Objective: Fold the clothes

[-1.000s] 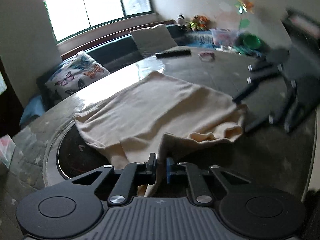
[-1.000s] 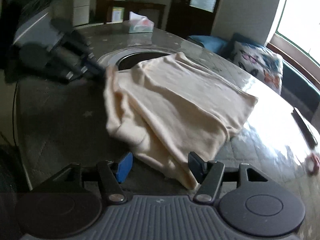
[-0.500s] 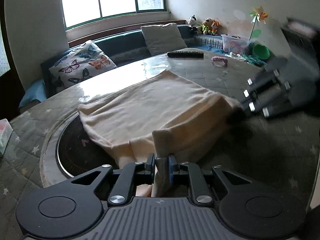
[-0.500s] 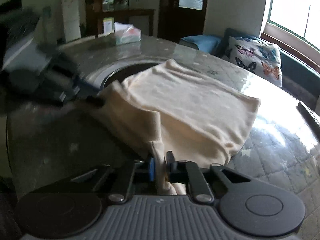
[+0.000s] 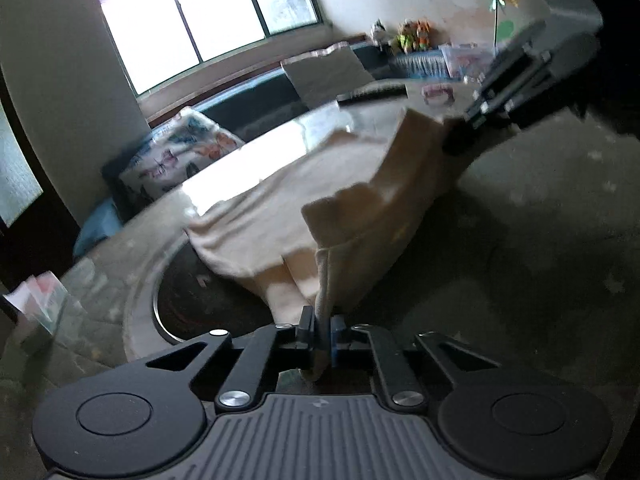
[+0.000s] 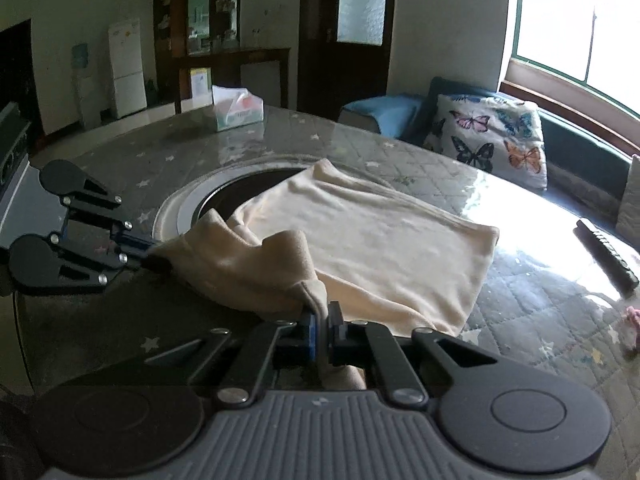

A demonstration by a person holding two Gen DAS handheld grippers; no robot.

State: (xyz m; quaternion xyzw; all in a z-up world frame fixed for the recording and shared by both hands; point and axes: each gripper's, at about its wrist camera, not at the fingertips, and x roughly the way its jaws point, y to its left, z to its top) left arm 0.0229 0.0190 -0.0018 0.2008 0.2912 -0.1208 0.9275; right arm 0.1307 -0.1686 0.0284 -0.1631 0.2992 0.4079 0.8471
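Observation:
A cream garment (image 5: 280, 204) lies on the round quilted table (image 5: 540, 240), partly over its dark centre disc (image 5: 192, 304). My left gripper (image 5: 320, 328) is shut on one near corner of the garment and holds it raised. My right gripper (image 6: 319, 320) is shut on the other near corner of the garment (image 6: 360, 232). Each gripper shows in the other's view: the right gripper (image 5: 472, 120) at upper right, the left gripper (image 6: 140, 256) at left. The near edge hangs lifted between them.
A remote control (image 6: 606, 250) and a small pink object (image 6: 632, 320) lie on the table's right side. A tissue box (image 6: 236, 108) stands at the far edge. A sofa with a butterfly cushion (image 6: 492, 136) runs under the window.
Both grippers have lifted the garment's near edge up off the table. The right gripper, open a second ago, has shut on its corner.

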